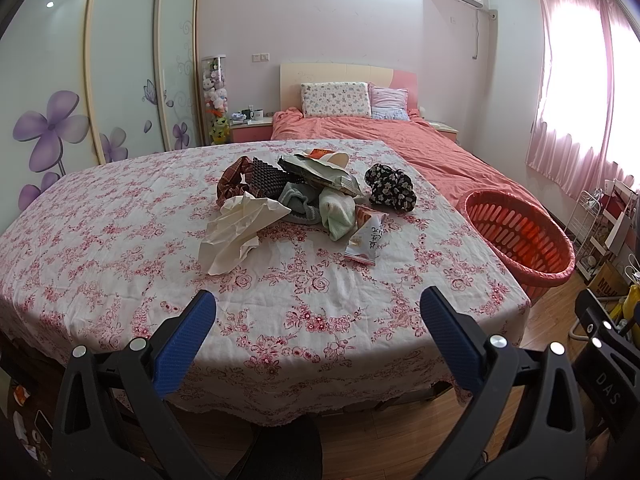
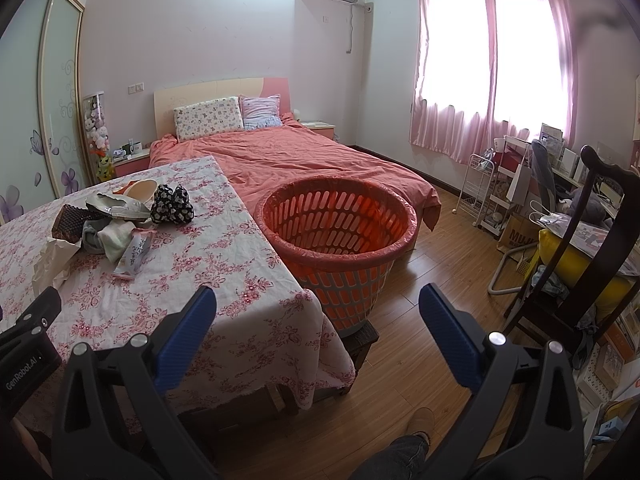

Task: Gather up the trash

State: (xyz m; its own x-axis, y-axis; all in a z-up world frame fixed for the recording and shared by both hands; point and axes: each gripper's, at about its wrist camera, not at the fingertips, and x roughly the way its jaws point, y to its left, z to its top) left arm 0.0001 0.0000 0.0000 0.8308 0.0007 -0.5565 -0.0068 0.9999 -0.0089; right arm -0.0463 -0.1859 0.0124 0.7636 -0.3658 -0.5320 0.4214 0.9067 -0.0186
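Note:
A pile lies mid-table on the floral cloth [image 1: 120, 240]: crumpled white paper [image 1: 240, 232], a pink snack wrapper [image 1: 366, 240], a torn foil bag [image 1: 320, 172], a pale green cloth [image 1: 340, 216], a black flowered fabric piece [image 1: 390, 188] and a plaid scrunchie [image 1: 234, 184]. An orange-lined basket [image 1: 512, 224] stands right of the table. My left gripper [image 1: 319, 298] is open over the table's near edge, well short of the pile. My right gripper [image 2: 318, 295] is open and empty near the table corner, in front of the basket [image 2: 332, 254]. The wrapper [image 2: 134, 258] lies nearest that corner.
A bed with a salmon cover [image 2: 300, 160] runs behind the table and basket. The basket rests on a dark stool [image 2: 362, 336]. A dark chair with a yellow cushion [image 2: 580, 260] and a white wire cart [image 2: 484, 184] crowd the right side. A person's shoe [image 2: 420, 420] is on the wooden floor.

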